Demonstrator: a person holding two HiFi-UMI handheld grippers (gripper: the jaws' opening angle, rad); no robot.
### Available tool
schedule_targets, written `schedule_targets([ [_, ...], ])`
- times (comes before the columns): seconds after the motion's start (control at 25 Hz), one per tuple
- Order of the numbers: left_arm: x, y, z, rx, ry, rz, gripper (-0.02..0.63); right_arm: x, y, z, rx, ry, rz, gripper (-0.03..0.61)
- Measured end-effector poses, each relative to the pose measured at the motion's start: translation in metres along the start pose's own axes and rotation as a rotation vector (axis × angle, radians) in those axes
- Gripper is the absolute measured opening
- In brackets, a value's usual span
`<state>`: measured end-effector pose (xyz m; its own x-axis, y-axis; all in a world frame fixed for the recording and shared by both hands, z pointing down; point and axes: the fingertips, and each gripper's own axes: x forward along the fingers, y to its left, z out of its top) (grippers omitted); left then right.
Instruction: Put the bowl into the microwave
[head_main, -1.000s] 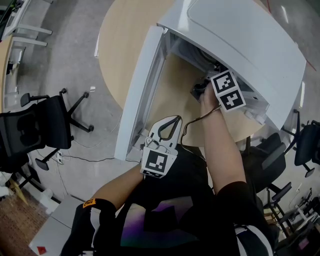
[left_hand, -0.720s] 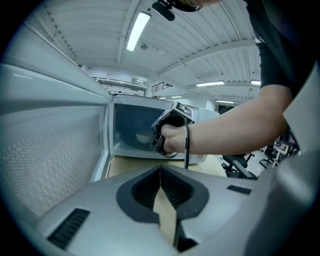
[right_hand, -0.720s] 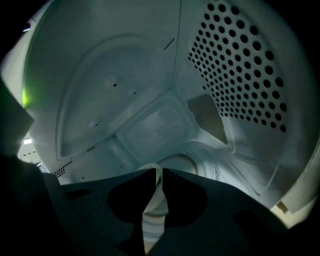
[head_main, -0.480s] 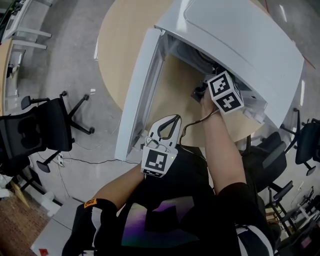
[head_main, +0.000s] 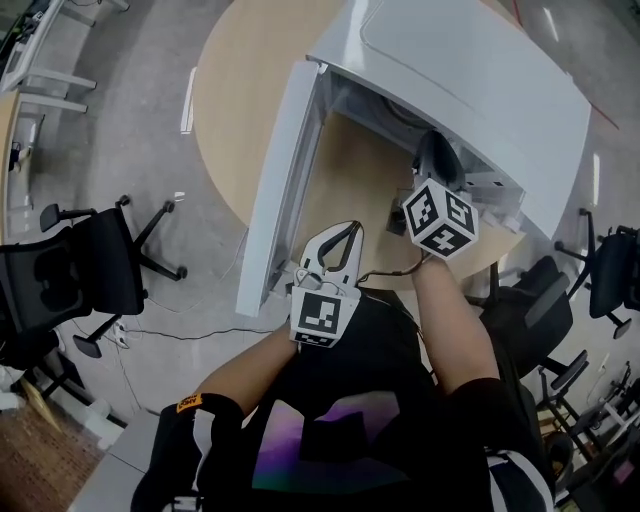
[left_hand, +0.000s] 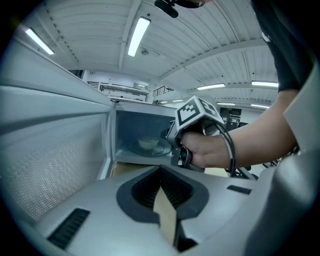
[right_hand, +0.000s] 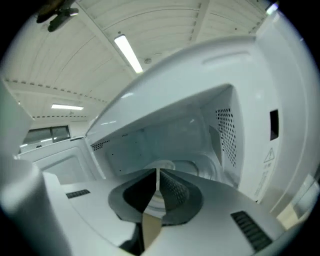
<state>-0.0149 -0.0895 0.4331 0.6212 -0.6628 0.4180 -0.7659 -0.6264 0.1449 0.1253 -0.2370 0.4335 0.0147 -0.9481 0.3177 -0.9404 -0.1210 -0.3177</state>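
Bowl (left_hand: 147, 144): sat inside microwave (head_main: 480, 90). Left gripper (left_hand: 161, 172), right gripper (right_hand: 157, 175): jaws pressed together, empty. I reckoned: draw right gripper straight back, clearing door (head_main: 275, 190).

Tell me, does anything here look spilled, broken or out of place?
Nothing stands out. The bowl sits upright on the turntable inside the microwave, whose door is open. The left gripper and right gripper are shut and empty.
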Motion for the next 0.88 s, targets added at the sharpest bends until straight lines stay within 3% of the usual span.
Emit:
schedule_targets([
  [0.32,-0.012,-0.008,0.011,0.013,-0.053,-0.059,0.044,-0.072,0.029,-0.003,-0.163,-0.002,0.071,0.029],
  [0.6,-0.034,-0.013,0.014,0.021,-0.101,-0.119,0.044,-0.127,0.039,-0.017,-0.165,-0.023,0.031,0.02],
  [0.88,-0.051,-0.013,0.019,0.072,-0.12,-0.127,0.044,-0.174,0.05,-0.024,-0.166,-0.038,0.028,0.018],
])
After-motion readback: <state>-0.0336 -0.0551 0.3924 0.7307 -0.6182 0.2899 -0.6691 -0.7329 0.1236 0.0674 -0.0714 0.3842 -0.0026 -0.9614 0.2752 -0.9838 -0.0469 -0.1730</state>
